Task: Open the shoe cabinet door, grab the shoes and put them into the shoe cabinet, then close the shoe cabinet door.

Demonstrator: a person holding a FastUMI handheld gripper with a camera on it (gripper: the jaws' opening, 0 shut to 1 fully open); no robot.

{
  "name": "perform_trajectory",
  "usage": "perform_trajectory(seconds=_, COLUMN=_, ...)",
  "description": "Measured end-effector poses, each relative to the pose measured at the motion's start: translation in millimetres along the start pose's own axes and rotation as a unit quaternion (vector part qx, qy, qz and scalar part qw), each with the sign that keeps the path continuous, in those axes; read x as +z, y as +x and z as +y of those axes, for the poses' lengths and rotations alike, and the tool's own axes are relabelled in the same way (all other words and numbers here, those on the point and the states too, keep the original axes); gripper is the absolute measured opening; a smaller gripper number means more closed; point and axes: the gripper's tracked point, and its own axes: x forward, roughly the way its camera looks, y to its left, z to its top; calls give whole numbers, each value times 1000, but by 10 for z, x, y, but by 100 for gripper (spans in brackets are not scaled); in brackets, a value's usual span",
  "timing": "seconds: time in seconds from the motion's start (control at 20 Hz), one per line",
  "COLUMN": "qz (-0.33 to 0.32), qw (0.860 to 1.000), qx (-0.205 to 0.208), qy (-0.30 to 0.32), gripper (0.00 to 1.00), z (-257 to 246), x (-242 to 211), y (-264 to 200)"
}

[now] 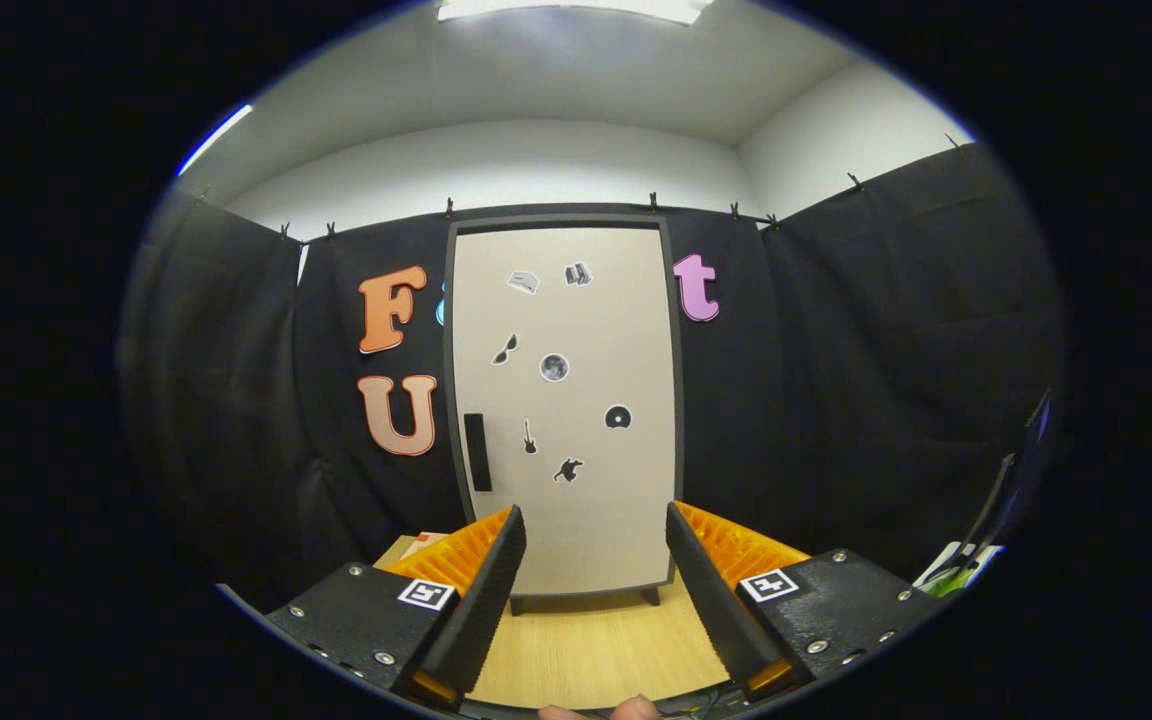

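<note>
Cabinet: the shoe cabinet [564, 400] stands upright on the wooden counter [596, 650], its door [586, 520] shut.
Claw: the claw [596, 530] is spread wide, holding nothing, its fingers [481, 590] short of the cabinet's base.
Handle: a black handle [477, 452] sits near the door's left edge.
Stickers: small dark stickers [554, 367] dot the door.

The shoe cabinet [564, 400] stands shut on the counter [596, 650], beyond the gripper [596, 535]. Its jaws are spread, holding nothing.
</note>
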Motion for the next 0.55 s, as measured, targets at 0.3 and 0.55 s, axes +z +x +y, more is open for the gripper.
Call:
perform_trajectory(seconds=0.3, qz=-21, qw=1000, qx=6, qy=-4, gripper=89, z=-462, x=159, y=-463)
perform_trajectory(seconds=0.55, qz=-21, qw=1000, qx=20, qy=5, gripper=89, z=-629, x=196, y=-667)
